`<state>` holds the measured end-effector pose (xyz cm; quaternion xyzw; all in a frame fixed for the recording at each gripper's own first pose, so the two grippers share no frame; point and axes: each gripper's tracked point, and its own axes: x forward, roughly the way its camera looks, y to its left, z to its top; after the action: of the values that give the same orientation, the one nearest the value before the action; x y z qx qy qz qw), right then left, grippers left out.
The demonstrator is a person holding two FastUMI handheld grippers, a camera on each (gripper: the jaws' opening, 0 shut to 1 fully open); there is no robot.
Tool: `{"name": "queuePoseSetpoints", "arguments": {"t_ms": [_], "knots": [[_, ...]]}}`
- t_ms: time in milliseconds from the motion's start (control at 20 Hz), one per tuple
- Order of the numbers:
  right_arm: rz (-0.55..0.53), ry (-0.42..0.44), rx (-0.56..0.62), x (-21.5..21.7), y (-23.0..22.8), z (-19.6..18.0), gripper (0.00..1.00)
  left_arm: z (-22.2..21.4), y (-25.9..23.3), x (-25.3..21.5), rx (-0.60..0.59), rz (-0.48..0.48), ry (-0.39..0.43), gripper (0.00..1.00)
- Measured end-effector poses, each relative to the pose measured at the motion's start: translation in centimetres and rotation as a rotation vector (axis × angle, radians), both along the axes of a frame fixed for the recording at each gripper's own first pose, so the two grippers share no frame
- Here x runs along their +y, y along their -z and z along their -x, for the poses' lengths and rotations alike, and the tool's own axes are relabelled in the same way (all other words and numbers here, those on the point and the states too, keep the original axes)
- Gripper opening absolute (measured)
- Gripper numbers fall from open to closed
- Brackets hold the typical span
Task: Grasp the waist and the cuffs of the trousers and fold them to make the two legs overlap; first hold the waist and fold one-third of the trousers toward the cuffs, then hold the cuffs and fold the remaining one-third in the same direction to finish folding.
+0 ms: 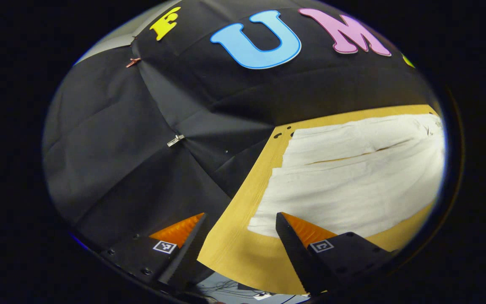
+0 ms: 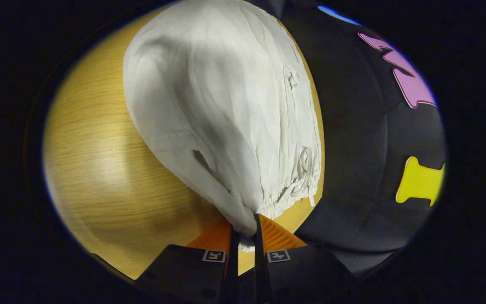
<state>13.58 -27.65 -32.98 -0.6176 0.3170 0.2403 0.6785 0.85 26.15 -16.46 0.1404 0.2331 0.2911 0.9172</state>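
White trousers (image 1: pixel 352 177) lie flat on a wooden table (image 1: pixel 243 249), cuffs toward me in the left gripper view. My left gripper (image 1: pixel 241 217) hovers open just before the near cuff corner, one finger past the table's edge, nothing between its fingers. In the right gripper view the trousers (image 2: pixel 226 109) rise from the table (image 2: pixel 99 169) toward my right gripper (image 2: pixel 245 226), which is shut on the gathered waist corner. The drawstring waistband (image 2: pixel 298 181) hangs just right of the grip.
The black cloth wall (image 1: pixel 141 139) stands close behind the table on the left gripper's left and far side. In the right gripper view the wall (image 2: pixel 365 160) lies right of the waist. Bare wood (image 2: pixel 95 177) spreads left of the trousers.
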Motion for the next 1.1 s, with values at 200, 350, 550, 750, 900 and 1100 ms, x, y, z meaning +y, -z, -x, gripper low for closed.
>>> {"name": "queuePoseSetpoints", "arguments": {"t_ms": [200,350,550,750,900,1100], "knots": [[-0.04,0.005,0.102,0.3,-0.2,0.6,0.09,-1.9,1.9,2.3,0.095,-0.122,0.12,0.98],[-0.05,0.005,0.192,0.2,0.1,0.5,0.08,-2.6,4.0,5.6,0.291,-0.38,0.247,0.97],[-0.018,-0.02,0.224,0.6,0.0,0.8,0.08,-4.6,7.8,6.5,0.478,-0.488,0.452,0.96],[-0.012,-0.038,0.25,0.8,-0.2,0.7,0.06,-4.3,11.3,5.9,0.644,-0.572,0.657,0.97],[0.004,-0.055,0.237,0.6,-0.1,0.9,0.06,-4.4,12.5,5.7,0.719,-0.65,0.769,0.96],[0.007,-0.065,0.235,0.7,-0.2,0.9,0.06,-6.4,12.6,4.3,0.727,-0.737,0.83,0.86]]}}
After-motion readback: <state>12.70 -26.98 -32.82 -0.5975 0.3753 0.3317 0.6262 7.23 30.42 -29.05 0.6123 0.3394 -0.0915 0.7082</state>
